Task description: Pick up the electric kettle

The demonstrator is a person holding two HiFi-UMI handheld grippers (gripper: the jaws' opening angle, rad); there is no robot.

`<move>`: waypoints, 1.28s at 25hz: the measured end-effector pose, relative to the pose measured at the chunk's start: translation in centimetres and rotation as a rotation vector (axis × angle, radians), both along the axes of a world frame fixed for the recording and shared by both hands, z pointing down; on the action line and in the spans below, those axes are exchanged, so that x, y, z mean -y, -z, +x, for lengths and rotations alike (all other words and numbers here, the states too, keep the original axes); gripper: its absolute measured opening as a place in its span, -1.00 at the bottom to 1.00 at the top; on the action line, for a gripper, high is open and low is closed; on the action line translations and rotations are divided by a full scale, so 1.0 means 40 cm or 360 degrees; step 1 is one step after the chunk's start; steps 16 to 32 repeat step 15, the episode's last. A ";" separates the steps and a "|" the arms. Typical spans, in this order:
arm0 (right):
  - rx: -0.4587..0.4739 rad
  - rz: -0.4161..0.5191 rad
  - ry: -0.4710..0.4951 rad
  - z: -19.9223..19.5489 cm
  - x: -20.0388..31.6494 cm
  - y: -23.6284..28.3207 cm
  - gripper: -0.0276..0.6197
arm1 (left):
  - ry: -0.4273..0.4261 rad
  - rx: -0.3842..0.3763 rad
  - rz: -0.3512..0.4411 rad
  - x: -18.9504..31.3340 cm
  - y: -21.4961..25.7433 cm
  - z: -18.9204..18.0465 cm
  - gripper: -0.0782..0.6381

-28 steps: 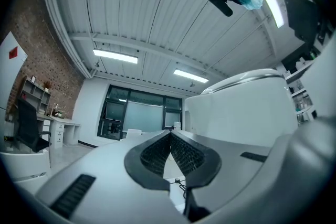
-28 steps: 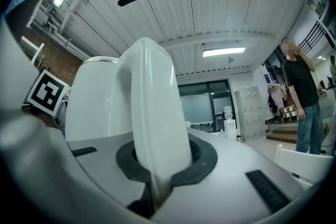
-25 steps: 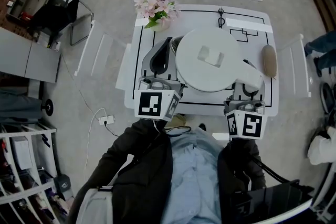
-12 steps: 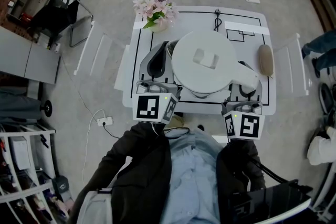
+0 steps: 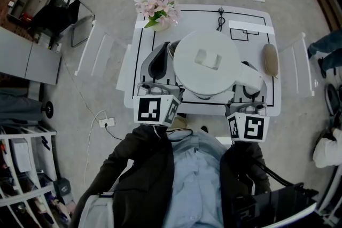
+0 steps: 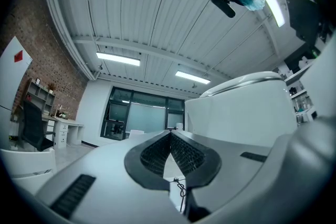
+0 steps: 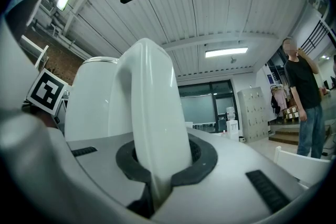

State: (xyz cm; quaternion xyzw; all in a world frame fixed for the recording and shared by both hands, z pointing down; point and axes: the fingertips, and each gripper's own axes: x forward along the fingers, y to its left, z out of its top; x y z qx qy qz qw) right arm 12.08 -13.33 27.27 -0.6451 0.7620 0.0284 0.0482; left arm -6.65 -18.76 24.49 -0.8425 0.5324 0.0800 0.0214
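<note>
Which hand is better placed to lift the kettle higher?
Right. The right tool is clamped on the handle of the kettle, so it likely only needs to rise. The left tool is shut and empty beside it.

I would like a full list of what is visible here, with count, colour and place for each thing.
table: 1, white with black lines, before the person
electric kettle: 1, white, over the table's middle, held by its handle
flowers: 1 bunch, pink, table's far left corner
oblong thing: 1, brown, table's right side, unidentifiable
cable: 1, black, table's far edge
power strip: 1, white, floor left of the table
bystander: 1, dark top, standing at the right
left tool: 1, grey, jaws together, empty, beside the kettle
right tool: 1, grey, shut on the kettle's handle
</note>
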 end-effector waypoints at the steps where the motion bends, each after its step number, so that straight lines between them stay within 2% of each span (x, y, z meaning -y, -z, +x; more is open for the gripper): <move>1: 0.0000 0.0003 -0.0002 0.001 0.000 0.001 -0.80 | 0.0000 -0.0001 -0.0002 0.000 -0.001 0.001 -0.76; 4: 0.0003 -0.0028 0.0013 -0.001 -0.003 -0.014 -0.80 | -0.0003 -0.0001 -0.0006 0.002 -0.002 0.000 -0.76; 8: -0.0002 0.0011 -0.0019 0.002 0.003 0.006 -0.80 | -0.0010 0.0000 -0.0008 0.004 -0.002 0.002 -0.76; 32: -0.0001 -0.0002 -0.0018 0.003 0.005 -0.002 -0.80 | -0.0018 0.0001 -0.0008 0.010 -0.001 0.005 -0.76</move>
